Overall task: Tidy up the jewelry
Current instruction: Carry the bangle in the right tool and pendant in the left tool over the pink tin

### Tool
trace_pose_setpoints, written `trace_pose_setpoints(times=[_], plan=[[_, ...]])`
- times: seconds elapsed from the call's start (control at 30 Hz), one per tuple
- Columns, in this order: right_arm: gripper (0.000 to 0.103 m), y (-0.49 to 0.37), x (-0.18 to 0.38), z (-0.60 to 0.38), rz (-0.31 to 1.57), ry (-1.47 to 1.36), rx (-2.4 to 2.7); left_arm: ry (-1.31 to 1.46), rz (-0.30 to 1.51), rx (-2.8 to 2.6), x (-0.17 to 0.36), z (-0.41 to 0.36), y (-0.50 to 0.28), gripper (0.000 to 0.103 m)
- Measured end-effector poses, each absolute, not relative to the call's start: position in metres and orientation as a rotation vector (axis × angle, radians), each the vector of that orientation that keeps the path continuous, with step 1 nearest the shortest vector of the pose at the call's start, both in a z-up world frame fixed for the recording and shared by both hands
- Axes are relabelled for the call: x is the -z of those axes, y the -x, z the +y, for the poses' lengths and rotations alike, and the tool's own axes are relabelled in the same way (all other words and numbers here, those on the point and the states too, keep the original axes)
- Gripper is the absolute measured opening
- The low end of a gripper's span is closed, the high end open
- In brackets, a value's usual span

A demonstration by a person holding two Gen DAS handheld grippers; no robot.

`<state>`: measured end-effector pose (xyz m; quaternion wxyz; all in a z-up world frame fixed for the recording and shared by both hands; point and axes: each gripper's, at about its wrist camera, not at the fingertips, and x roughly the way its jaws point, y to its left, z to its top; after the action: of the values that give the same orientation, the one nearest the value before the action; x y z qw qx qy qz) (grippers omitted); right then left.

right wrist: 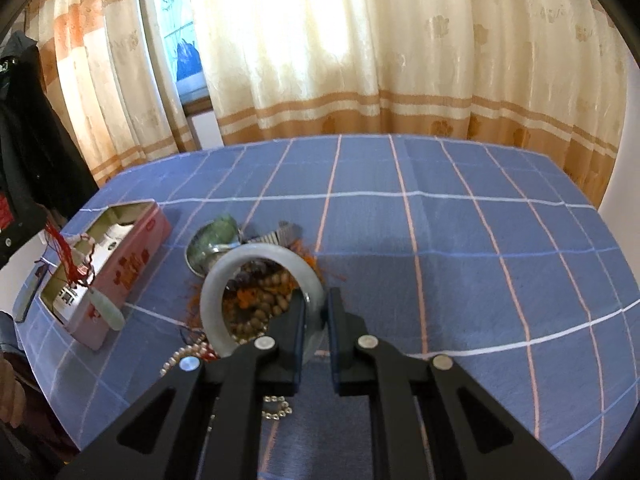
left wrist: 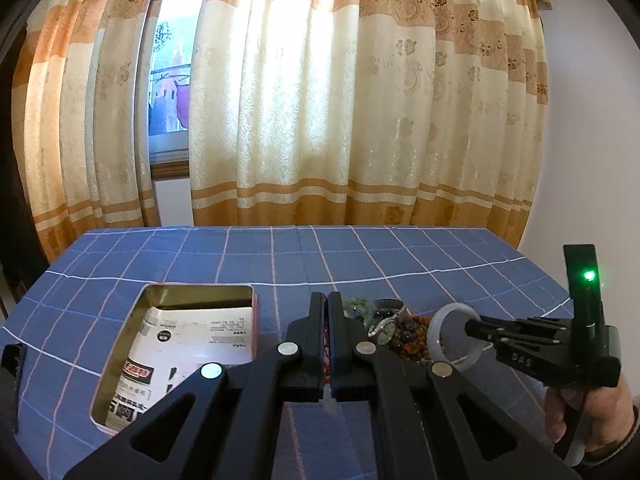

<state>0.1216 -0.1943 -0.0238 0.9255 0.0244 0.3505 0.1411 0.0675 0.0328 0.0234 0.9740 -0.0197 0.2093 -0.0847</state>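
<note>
My right gripper (right wrist: 317,304) is shut on a pale grey-green jade bangle (right wrist: 216,288) and holds it tilted over the jewelry pile (right wrist: 256,292); it also shows in the left wrist view (left wrist: 478,326) with the bangle (left wrist: 436,340). My left gripper (left wrist: 327,300) is shut on a red-corded pendant (left wrist: 327,354); the red tassel and pale jade piece (right wrist: 106,308) hang over the open pink tin (right wrist: 132,264), which the left wrist view shows (left wrist: 256,320) with printed paper inside. The pile holds a watch (left wrist: 386,324), brown beads (left wrist: 416,340) and green stones.
A blue checked cloth (right wrist: 440,240) covers the table. A pearl strand (right wrist: 188,354) and a small bead ring (right wrist: 276,406) lie near the front edge. Curtains and a window stand behind the table. Dark clothing hangs at the far left (right wrist: 24,128).
</note>
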Motion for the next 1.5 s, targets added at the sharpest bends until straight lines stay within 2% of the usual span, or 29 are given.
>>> trace_pose_setpoints(times=[0.43, 0.8, 1.5], plan=[[0.013, -0.13, -0.006, -0.147, 0.656, -0.012, -0.391, 0.02, 0.36, 0.081, -0.048, 0.069, -0.075, 0.0], [0.013, -0.147, -0.031, -0.075, 0.626, 0.018, -0.516, 0.037, 0.382, 0.002, -0.042, 0.114, -0.106, 0.0], [0.013, -0.181, -0.003, 0.01, 0.7, 0.057, -0.588, 0.057, 0.49, -0.05, -0.006, 0.158, -0.143, 0.0]])
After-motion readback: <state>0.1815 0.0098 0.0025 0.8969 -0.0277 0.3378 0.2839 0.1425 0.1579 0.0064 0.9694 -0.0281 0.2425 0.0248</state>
